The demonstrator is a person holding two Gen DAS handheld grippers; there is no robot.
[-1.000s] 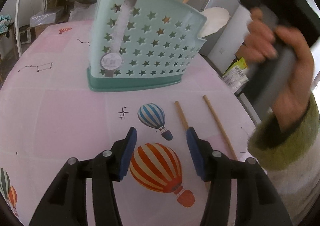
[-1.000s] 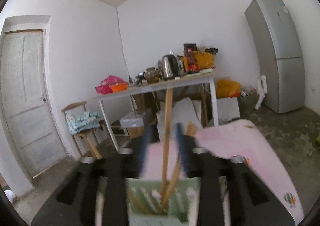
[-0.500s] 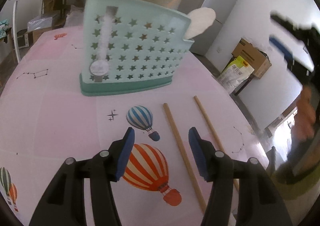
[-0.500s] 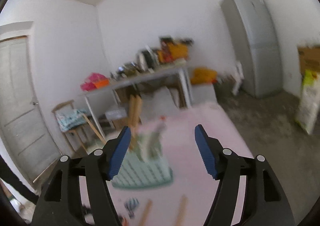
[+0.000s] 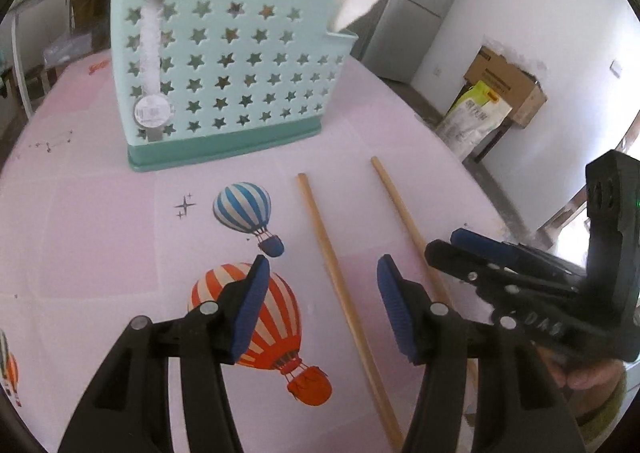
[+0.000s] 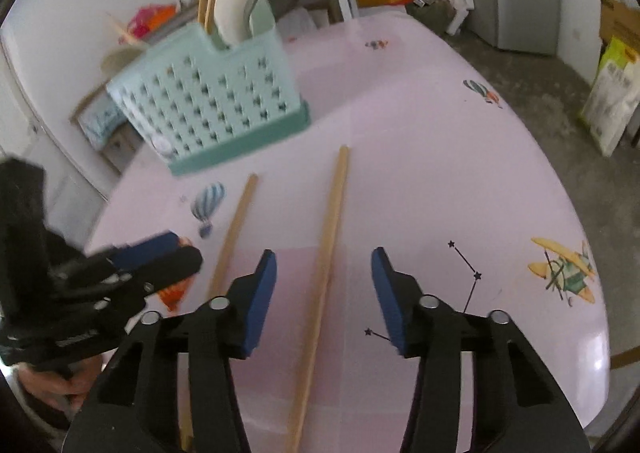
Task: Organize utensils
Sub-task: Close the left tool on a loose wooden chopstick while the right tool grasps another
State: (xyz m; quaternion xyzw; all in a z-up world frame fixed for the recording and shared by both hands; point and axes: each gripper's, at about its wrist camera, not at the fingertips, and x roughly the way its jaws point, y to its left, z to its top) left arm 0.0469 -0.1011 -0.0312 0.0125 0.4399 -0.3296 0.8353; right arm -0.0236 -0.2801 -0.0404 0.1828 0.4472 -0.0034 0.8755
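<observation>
With 2 wooden chopsticks lying loose on the pink tablecloth (image 5: 100,237) and the teal utensil holder (image 5: 224,65) already carrying spoons and sticks, the step in hand looks like a pickup of 1 stick by each tool.

Technique: lower until the pads straddle the shaft partway along its length, not at the tip, then squeeze square to the shaft so it cannot roll or pivot. Lift clear before tilting upright for the holder. Watch for a clash; both tools work close together.

Right gripper (image 6: 324,293): jaws closing but not yet touching; nothing gripped. Right chopstick (image 6: 326,237) runs between its pads, nearer the left pad, lying flat below them.

Left gripper (image 5: 320,305): jaws apart, empty. Left chopstick (image 5: 336,273) passes between its pads, nearer the right one, flat on the cloth.

Both sticks lie side by side, not touching, far ends pointing toward the holder and well short of it.
</observation>
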